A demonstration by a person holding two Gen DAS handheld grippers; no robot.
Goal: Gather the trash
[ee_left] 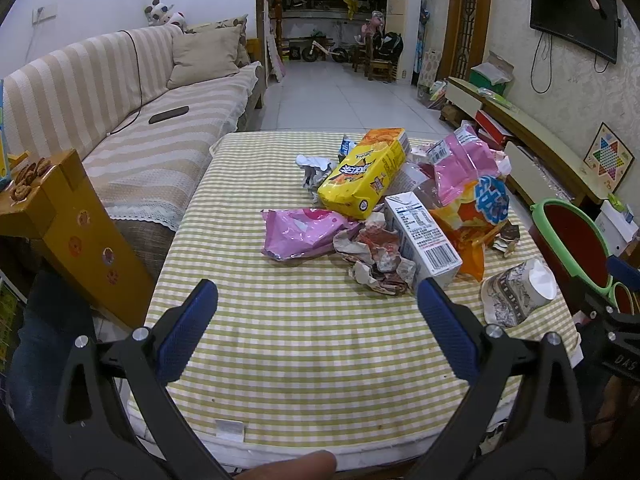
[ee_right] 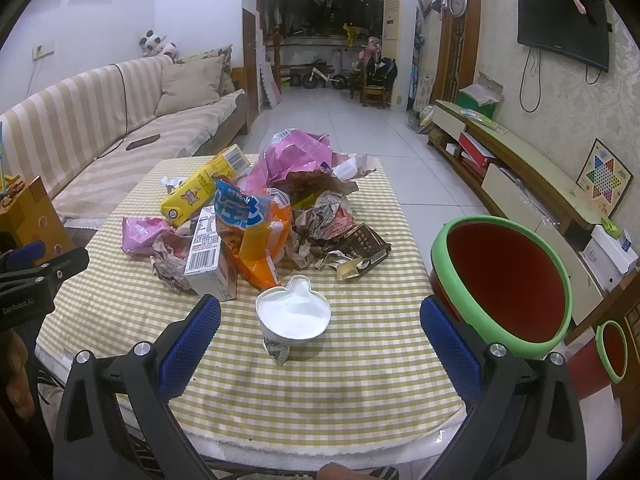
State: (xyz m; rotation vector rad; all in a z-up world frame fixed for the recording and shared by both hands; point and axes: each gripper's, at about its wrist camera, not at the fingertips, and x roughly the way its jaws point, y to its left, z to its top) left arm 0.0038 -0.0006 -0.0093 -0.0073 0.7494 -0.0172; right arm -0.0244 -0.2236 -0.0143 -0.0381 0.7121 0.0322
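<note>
A heap of trash lies on the checked tablecloth [ee_left: 304,344]: a yellow snack box [ee_left: 366,174], a pink bag [ee_left: 298,232], a white carton [ee_left: 424,236], crumpled paper [ee_left: 380,258], an orange bag [ee_left: 472,224]. A crushed paper cup [ee_left: 516,294] lies at the right. My left gripper [ee_left: 316,300] is open, hovering over bare cloth short of the heap. In the right wrist view the paper cup [ee_right: 294,314] sits between and just beyond the fingers of my open right gripper [ee_right: 320,316]. The white carton [ee_right: 208,252] and orange bag [ee_right: 256,232] lie behind it.
A red bin with a green rim [ee_right: 504,276] stands off the table's right edge; the same bin [ee_left: 572,236] shows in the left view. A striped sofa [ee_left: 120,128] runs along the left, a yellow box [ee_left: 76,232] beside it. A low TV cabinet [ee_right: 520,172] lines the right wall.
</note>
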